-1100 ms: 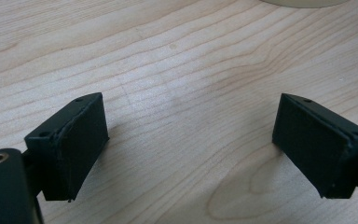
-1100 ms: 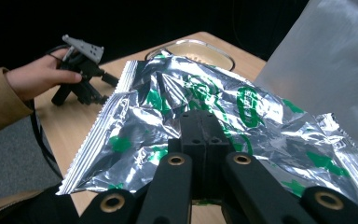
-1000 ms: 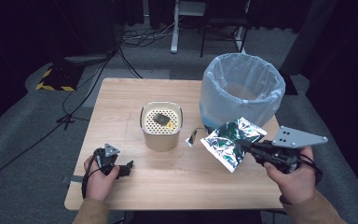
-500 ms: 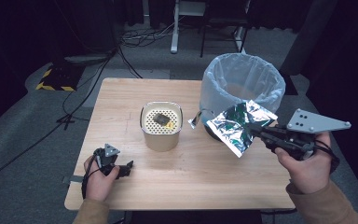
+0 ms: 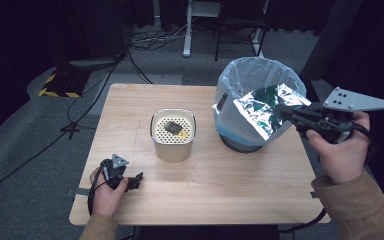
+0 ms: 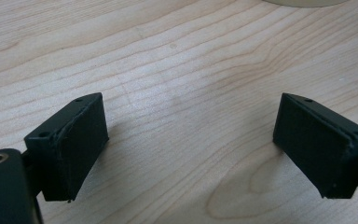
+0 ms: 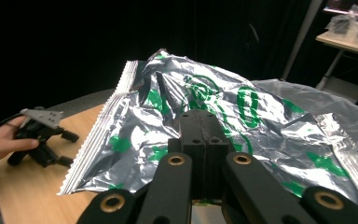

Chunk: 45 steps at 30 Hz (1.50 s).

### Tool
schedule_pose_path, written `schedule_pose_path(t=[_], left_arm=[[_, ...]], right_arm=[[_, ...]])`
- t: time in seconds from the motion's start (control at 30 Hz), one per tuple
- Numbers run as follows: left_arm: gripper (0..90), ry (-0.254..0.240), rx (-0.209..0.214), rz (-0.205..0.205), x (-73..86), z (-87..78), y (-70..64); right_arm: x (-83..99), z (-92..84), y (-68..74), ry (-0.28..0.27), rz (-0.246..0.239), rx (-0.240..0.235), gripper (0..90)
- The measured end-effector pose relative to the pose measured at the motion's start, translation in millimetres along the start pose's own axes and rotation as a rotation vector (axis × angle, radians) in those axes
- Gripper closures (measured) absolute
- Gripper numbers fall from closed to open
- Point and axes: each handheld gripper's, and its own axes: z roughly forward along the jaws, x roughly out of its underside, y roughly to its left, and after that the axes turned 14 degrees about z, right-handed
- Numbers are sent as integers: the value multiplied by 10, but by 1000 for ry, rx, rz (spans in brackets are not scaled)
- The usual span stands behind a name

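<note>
A crumpled silver foil bag [image 5: 260, 111] with green print hangs in the air in front of the bin's rim. My right gripper [image 5: 282, 114] is shut on its right edge, held up at the right of the table. In the right gripper view the closed jaws [image 7: 204, 125] pinch the foil bag [image 7: 200, 93], which spreads wide before them. The bin [image 5: 252, 80] has a pale plastic liner and stands at the table's right rear. My left gripper [image 5: 136, 180] rests on the table at the front left, and its fingers [image 6: 74, 137] stand wide open over bare wood.
A beige pot [image 5: 174, 136] with a perforated top and a dark lump on it stands mid-table. The wooden table [image 5: 205, 195] runs wide in front. Cables and a stand's legs lie on the dark floor behind.
My right gripper has risen and moved right and back with the foil bag, from just above the table to the height of the bin's rim. The left hand has kept still.
</note>
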Motion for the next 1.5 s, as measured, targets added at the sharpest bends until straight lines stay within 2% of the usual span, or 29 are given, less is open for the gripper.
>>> schedule_pose_path(t=[0.03,0.07,0.1,0.13,0.27,0.33,0.43,0.47,0.53,0.6,0.67,0.73,0.83,0.9,1.03,1.07,1.37,1.5], left_arm=[[103,0,0,0,0,0,0],[102,0,0,-1,1,0,0],[102,1,0,-1,0,0,0],[102,0,0,-1,1,0,0],[103,3,-2,2,1,-4,0],[103,0,-4,-4,5,-5,-4],[103,1,-4,-5,5,-6,-7],[103,1,-4,-4,5,-6,-6],[103,1,-4,-4,5,-5,-6],[102,1,-3,-4,5,-5,-6],[103,0,-2,-4,6,-5,-5],[103,0,-5,-4,5,-5,-6],[103,0,-3,-4,6,-5,-5],[103,1,-4,-4,5,-6,-6],[103,1,-4,-4,5,-6,-6],[103,1,-3,-5,5,-6,-7],[103,1,-3,-5,6,-6,-8],[103,1,-4,-5,5,-6,-8]], right_arm=[[0,0,0,0,0,0,900],[-56,27,-83,-5,4,16,900],[-56,27,-83,-5,4,16,900],[-110,51,-158,-8,11,29,900],[-183,105,-264,-10,18,56,900],[-239,174,-371,-15,34,76,900],[-261,226,-437,-14,48,97,900],[-281,283,-508,-11,66,117,900],[-299,338,-593,-3,68,135,900],[-303,356,-620,-1,78,142,900],[-318,446,-739,3,97,160,900],[-319,466,-763,6,98,165,900],[-322,595,-880,21,117,188,900],[-322,619,-899,26,119,192,900],[-298,776,-990,51,140,194,900],[-276,861,-1007,72,141,201,900],[-195,1096,-1034,151,133,218,900],[-131,1201,-1035,205,155,209,900]])
